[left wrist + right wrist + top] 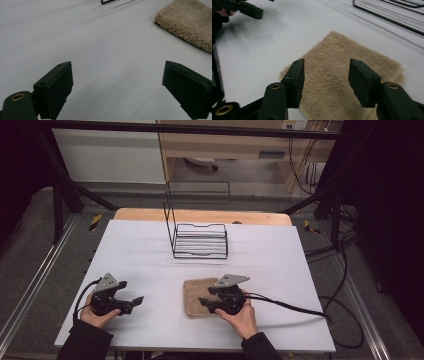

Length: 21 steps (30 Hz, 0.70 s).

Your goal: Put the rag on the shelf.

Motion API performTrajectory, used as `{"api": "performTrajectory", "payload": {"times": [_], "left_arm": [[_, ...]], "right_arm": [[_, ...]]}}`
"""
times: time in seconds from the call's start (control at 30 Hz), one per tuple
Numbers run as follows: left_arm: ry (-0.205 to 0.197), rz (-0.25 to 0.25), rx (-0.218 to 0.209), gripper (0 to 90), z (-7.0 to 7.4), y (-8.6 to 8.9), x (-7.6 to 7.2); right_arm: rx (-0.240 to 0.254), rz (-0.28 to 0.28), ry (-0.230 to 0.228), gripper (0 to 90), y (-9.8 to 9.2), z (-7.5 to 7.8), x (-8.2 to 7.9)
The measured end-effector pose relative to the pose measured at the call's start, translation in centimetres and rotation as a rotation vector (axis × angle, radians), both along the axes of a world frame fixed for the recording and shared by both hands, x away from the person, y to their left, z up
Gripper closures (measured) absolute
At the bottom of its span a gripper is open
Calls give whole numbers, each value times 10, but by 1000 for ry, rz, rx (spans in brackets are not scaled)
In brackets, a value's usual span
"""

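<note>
A folded tan towel [194, 294] lies flat on the white table [150, 255], near the front and right of centre. My right gripper [204, 304] hovers over the towel's near right part, pointing left. In the right gripper view its jaws [325, 80] stand apart above the towel [342, 47], with nothing between the pads. My left gripper [136, 303] rests at the front left, pointing right towards the towel, open and empty. In the left gripper view its jaws [117, 85] are wide apart over bare table, and the towel [185, 22] lies ahead at the upper right.
A black wire rack [200, 240] with a tall back frame stands at the middle back of the table; its base wires [392, 15] lie beyond the towel. Black cables [290, 306] trail right from the right gripper. A wooden board edge [150, 214] shows behind the white surface.
</note>
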State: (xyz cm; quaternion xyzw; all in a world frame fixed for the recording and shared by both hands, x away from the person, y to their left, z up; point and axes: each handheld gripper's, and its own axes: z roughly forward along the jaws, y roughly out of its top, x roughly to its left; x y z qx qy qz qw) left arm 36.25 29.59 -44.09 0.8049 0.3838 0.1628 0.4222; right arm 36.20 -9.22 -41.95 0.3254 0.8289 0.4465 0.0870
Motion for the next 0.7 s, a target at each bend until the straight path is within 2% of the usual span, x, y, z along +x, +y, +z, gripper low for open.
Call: {"api": "performTrajectory", "payload": {"times": [0.27, 0.53, 0.7], "left_arm": [[2, -6, 10, 83, 0, -7, 0], [-4, -19, 34, 77, 1, -16, 1], [-5, -24, 28, 76, 2, -24, 1]], "right_arm": [[-4, -69, 17, 297, -29, -8, 12], [-22, -96, 41, 148, -50, -17, 19], [-23, -102, 48, 101, -56, -19, 20]]}}
